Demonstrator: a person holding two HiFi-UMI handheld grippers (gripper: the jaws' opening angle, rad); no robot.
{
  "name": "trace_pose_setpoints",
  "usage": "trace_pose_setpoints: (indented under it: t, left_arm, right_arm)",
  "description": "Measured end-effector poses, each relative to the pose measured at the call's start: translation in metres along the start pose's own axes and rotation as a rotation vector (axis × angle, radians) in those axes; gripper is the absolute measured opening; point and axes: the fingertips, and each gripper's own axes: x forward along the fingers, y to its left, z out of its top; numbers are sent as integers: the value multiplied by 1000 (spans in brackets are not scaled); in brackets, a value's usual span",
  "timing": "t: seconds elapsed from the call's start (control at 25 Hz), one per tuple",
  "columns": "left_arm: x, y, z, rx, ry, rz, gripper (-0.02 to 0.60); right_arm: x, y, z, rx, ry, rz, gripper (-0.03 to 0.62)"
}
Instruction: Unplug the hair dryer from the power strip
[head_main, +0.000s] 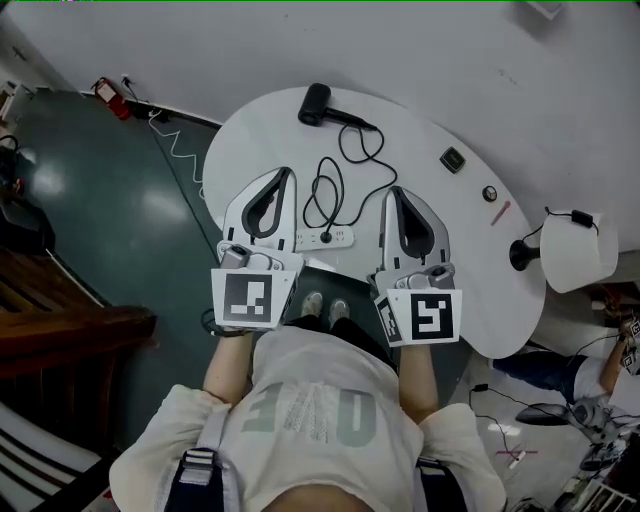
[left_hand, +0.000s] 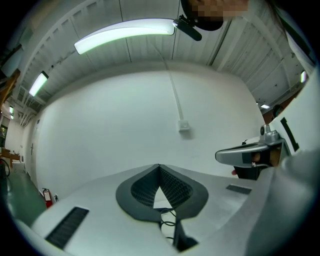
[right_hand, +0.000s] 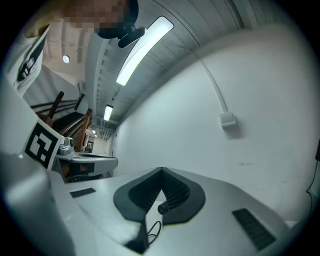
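Observation:
A black hair dryer (head_main: 315, 103) lies at the far side of the white rounded table (head_main: 450, 250). Its black cord (head_main: 330, 185) loops back to a white power strip (head_main: 325, 238) near the table's front edge, where it is plugged in. My left gripper (head_main: 289, 173) hovers left of the strip and my right gripper (head_main: 392, 190) to its right. Both are shut with nothing in them. In the left gripper view the closed tips (left_hand: 159, 166) frame a bit of cord (left_hand: 169, 220). Through the gap below the shut tips (right_hand: 161, 170) the right gripper view shows the dryer's barrel (right_hand: 164, 207).
A small black box (head_main: 452, 159), a round knob (head_main: 489, 193) and a pink pen (head_main: 500, 212) lie on the table's right part. A lamp with a white shade (head_main: 578, 250) stands at the right edge. A red extinguisher (head_main: 108, 95) and wooden furniture (head_main: 60, 310) are on the left.

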Motion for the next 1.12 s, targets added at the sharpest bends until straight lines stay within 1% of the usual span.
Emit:
trace_pose_setpoints:
  t: [0.16,0.4,0.48,0.52,0.64,0.72,0.8,0.84,0.92,1.0,1.08,1.12]
  left_arm:
    - [12,-3,-10,10,19,11,0]
    - [14,0,-15,11,50,38,0]
    - [14,2,-23,15,83,25,0]
    - [15,1,-29,21,106,1,0]
    - [19,-7,-52,80,198,-125,0]
    - [19,-16,-72,114,273,-235,11]
    - [17,-27,-96,154,353,-364,122]
    - [14,-32,-111,190,402,-429,154]
    - [2,-43,-146,269,526,-569,184]
    - [-15,-54,-182,325,657,-716,210]
    - [-31,-61,-214,370,775,-835,222]
    - [-38,-63,-230,399,830,-880,229]
  right_arm:
    - [13,-10,-1,43,-12,33,3]
    - [26,-9,-6,40,0,87,3]
    - [28,-6,-10,48,8,106,3]
    - [29,-4,-11,48,10,117,3]
    - [33,1,-13,39,20,147,3]
    - [34,3,-17,39,31,162,3]
    - [34,4,-22,45,43,171,3]
    - [34,4,-24,51,51,174,3]
    - [32,7,-31,60,67,178,3]
    - [31,10,-36,63,85,184,3]
    - [31,12,-40,60,100,189,3]
    - [30,13,-42,58,106,190,3]
